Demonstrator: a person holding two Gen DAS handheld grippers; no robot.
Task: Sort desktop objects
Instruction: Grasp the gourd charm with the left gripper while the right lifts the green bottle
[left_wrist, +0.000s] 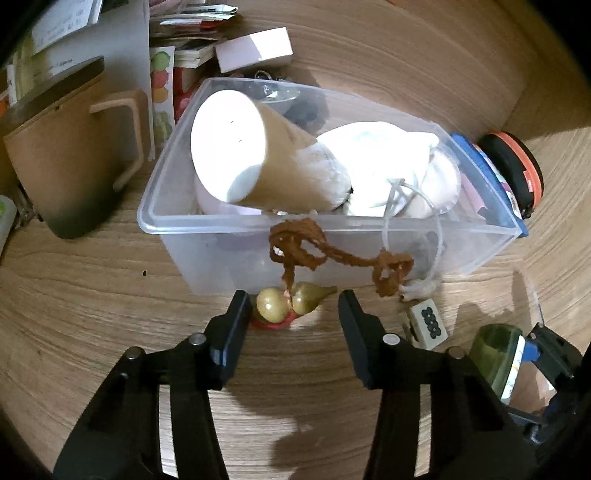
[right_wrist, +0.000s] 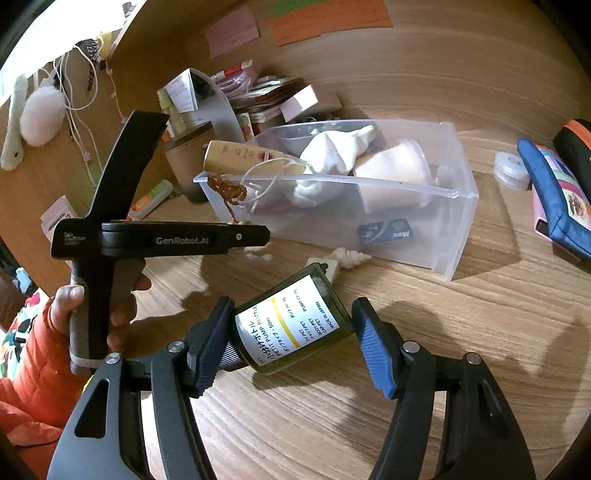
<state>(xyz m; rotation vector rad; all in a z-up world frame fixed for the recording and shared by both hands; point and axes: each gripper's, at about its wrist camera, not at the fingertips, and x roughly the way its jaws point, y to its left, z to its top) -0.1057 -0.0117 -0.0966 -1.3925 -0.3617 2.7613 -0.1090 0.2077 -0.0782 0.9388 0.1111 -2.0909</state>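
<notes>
R gripper (right_wrist: 291, 336) is pinching a green pump bottle (right_wrist: 291, 328) crosswise between its 2 fingers, just above the desk (right_wrist: 332, 424), w/ the label facing up. L gripper (left_wrist: 293, 314) is sitting w/ fingers spread, a small gold gourd (left_wrist: 291, 301) lying on the desk between the tips, touching neither that I can tell, its brown cord (left_wrist: 332, 254) trailing up over the near wall of the clear bin (left_wrist: 221, 251). Further back, the bin is holding a tan cup (left_wrist: 251, 162) on its side & white cloth (left_wrist: 384, 166), w/ a mahjong tile (left_wrist: 428, 321) & a shell (right_wrist: 351, 256) lying just outside its near wall.
</notes>
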